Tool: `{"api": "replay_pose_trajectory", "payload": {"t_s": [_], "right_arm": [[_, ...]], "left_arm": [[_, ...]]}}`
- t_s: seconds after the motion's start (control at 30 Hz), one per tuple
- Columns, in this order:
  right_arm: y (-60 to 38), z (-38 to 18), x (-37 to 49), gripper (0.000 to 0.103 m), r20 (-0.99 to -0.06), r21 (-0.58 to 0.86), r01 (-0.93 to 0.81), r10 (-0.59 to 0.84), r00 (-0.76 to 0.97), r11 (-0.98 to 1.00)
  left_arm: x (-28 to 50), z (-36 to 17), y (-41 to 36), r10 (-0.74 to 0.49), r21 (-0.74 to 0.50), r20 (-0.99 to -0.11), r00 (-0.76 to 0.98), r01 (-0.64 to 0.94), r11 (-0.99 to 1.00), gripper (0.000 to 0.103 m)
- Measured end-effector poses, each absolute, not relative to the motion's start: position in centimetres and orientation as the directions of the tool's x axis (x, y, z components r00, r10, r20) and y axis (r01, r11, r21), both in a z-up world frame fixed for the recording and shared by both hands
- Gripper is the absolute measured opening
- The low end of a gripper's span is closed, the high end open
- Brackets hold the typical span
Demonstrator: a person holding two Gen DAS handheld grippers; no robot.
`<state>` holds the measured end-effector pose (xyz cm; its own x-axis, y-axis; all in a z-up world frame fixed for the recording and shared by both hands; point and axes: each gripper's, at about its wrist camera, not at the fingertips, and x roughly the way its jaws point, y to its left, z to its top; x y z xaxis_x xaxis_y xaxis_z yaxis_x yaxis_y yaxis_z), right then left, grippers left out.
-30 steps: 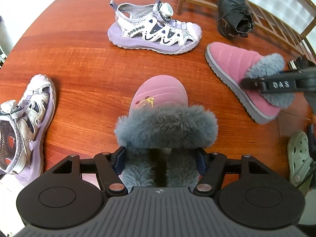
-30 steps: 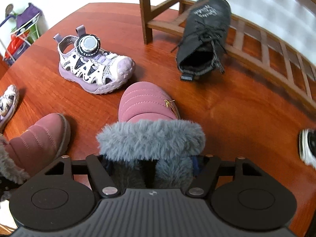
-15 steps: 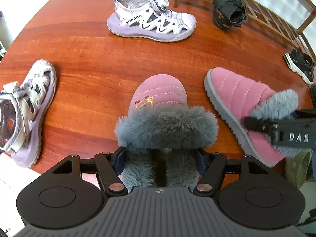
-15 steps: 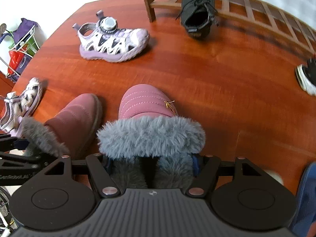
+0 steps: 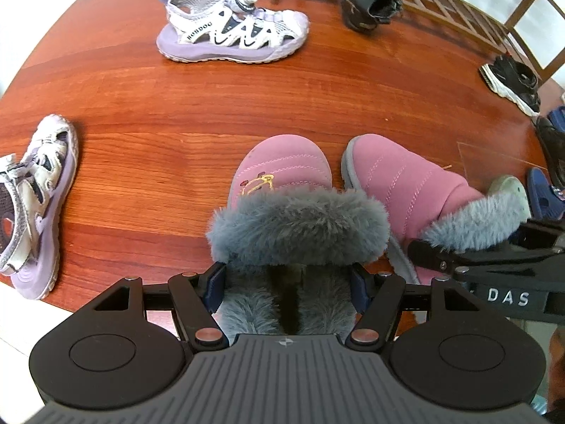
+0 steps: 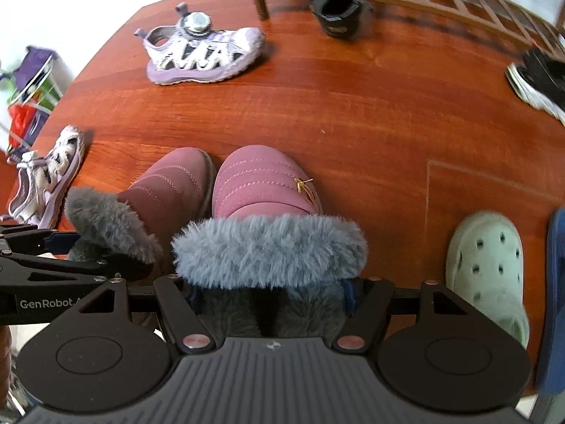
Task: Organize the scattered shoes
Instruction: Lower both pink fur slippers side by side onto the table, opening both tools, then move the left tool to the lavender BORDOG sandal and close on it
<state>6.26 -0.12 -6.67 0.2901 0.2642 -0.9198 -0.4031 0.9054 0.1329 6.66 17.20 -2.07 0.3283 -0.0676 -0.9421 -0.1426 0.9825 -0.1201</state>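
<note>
Left wrist: pink boot point(image 5: 282, 176) between hand-held gripper point(image 5: 287, 282) pads.

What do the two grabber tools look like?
Both are matte black. Each has a ribbed body in the middle, a round disc on either side, jointed flat bars with silver rivets, and blue pads on the fingers. The left gripper has white "GenRobot" lettering along its side, seen from the right wrist view. The right gripper reads "DAS" in white.
</note>
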Motion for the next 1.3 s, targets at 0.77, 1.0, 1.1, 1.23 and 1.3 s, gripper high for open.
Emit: {"api": "replay_pose_trajectory", "payload": {"t_s": [0.77, 1.0, 1.1, 1.23, 1.3], "right_arm": [[2.1, -6.7, 3.4, 0.083, -0.922, 0.147, -0.261, 0.228, 0.313, 0.954], [2.6, -4.0, 2.0, 0.095, -0.891, 0.089, -0.314, 0.217, 0.400, 0.945], [2.0, -2.8, 1.6, 0.097, -0.879, 0.091, -0.306, 0.221, 0.423, 0.948], [0.9, -1.8, 1.4, 0.098, -0.872, 0.110, -0.285, 0.230, 0.433, 0.952], [0.1, -1.5, 1.3, 0.099, -0.870, 0.116, -0.267, 0.228, 0.438, 0.957]], "left_arm": [[5.1, 2.8, 20.9, -0.205, -0.196, -0.890, 0.407, 0.064, 0.978, 0.073], [6.0, 3.2, 23.4, -0.167, -0.146, -0.894, 0.416, 0.082, 0.986, 0.078], [6.8, 3.3, 24.3, -0.152, -0.123, -0.893, 0.423, 0.095, 0.988, 0.078], [8.3, 3.7, 24.9, -0.137, -0.085, -0.887, 0.440, 0.135, 0.987, 0.079], [9.2, 3.7, 25.0, -0.138, -0.076, -0.884, 0.446, 0.156, 0.985, 0.080]]}}
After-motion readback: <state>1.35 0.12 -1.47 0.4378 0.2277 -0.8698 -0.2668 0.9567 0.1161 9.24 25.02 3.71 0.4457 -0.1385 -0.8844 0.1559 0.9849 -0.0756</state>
